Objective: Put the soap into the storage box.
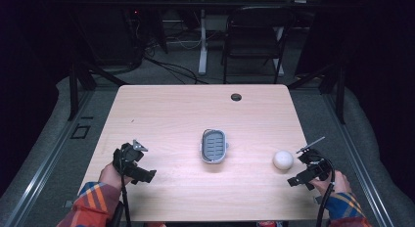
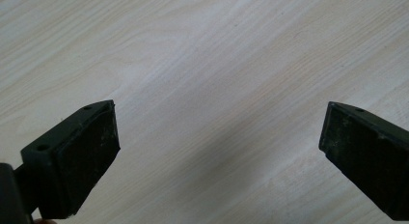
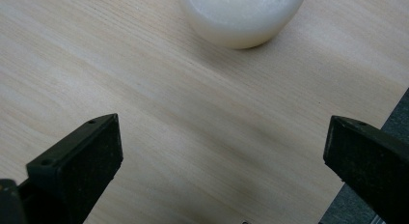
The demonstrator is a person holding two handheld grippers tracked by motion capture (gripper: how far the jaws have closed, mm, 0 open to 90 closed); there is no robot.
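A white ball (image 1: 283,160) rests on the wooden table (image 1: 176,114) at the right, and the right gripper view shows it as a white ball (image 3: 241,16) just ahead of the jaws. My right gripper (image 1: 299,169) stands open beside it, nothing between its jaws; its midpoint (image 3: 222,151) hangs over bare wood. A small grey oval dish (image 1: 214,146) with a slotted blue-grey inside lies at the table's middle. At the near left, my left gripper (image 1: 142,163) is open and holds nothing, its jaws wide over bare table (image 2: 219,142).
A round cable hole (image 1: 236,97) sits near the table's far edge. Beyond the table stand a black chair (image 1: 254,36) and a white desk leg (image 1: 202,46), with cables on the floor. The table's right edge (image 3: 386,122) lies close to my right gripper.
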